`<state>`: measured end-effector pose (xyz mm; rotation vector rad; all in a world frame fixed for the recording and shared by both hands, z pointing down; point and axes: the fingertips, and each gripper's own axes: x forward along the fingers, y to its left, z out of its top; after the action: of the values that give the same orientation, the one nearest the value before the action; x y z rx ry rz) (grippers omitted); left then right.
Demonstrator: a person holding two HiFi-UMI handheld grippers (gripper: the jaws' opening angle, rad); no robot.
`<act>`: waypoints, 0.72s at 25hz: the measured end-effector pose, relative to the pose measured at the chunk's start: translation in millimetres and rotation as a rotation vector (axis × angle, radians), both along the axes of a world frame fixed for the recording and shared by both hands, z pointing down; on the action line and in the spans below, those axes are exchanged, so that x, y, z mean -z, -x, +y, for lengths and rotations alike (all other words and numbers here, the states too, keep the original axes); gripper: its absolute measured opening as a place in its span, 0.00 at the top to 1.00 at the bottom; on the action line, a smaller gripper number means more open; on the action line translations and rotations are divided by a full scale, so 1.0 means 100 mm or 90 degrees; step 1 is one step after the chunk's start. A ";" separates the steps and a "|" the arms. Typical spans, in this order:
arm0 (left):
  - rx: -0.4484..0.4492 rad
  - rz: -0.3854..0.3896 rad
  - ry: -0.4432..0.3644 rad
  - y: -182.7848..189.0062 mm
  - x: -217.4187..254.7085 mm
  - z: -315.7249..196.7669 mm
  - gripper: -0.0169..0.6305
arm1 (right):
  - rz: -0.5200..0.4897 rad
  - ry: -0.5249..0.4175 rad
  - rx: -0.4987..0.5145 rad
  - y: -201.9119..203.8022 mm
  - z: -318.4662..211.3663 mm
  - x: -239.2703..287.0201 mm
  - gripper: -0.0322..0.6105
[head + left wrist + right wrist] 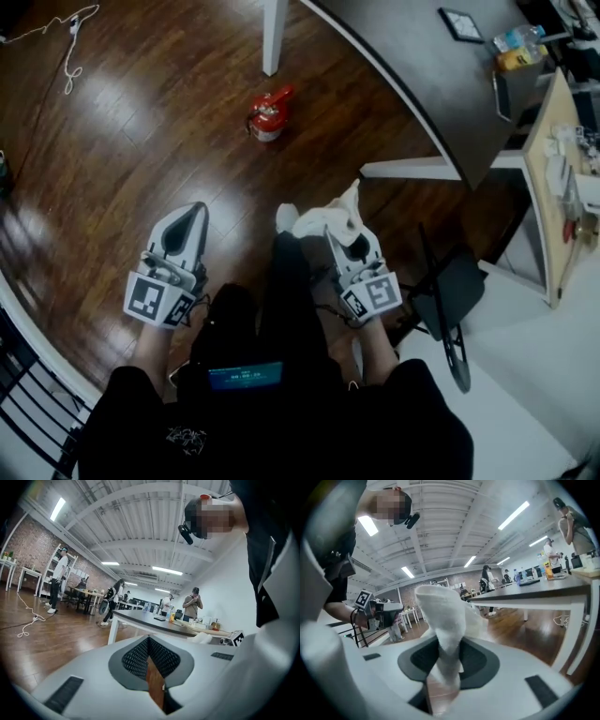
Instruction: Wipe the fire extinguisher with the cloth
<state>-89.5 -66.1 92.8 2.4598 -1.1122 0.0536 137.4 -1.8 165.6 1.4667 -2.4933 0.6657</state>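
Fire extinguisher [269,114], small and red, sits on the wooden floor [141,122] near a white table leg [272,37]. It is well apart from both claws.

The right gripper [345,239] has its jaws squeezed tight on the white cloth [323,221], and a big puff of cloth sticks out past the tips. The left gripper [190,217] has its jaws pressed together with nothing in them.

No wiping has begun. I think the next job is to get close and bring the cloth down to the red tank. It would help to rub with the loose puffy end, not the hard tips. The empty left claw could hold the extinguisher so it does not tip over.

Only the head view shows the extinguisher. Both gripper views point up at the ceiling and the room, so they miss it. The right gripper view shows the cloth [440,616] pinched between the pads. The left gripper view shows just a thin sliver of floor below the closed tips.
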 end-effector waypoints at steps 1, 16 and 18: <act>-0.002 0.004 -0.003 0.03 0.16 0.02 0.97 | -0.001 -0.001 -0.004 0.06 0.05 0.18 0.74; -0.026 0.037 -0.052 0.36 1.76 0.61 0.97 | 0.013 -0.065 -0.013 0.72 0.54 2.08 0.73; -0.042 0.038 -0.067 0.43 1.87 0.80 0.97 | 0.018 -0.079 -0.020 0.84 0.70 2.21 0.73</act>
<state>-132.6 14.1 -94.1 2.5732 -1.0337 -0.0594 53.2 67.9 -55.6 1.5478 -2.5360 0.4991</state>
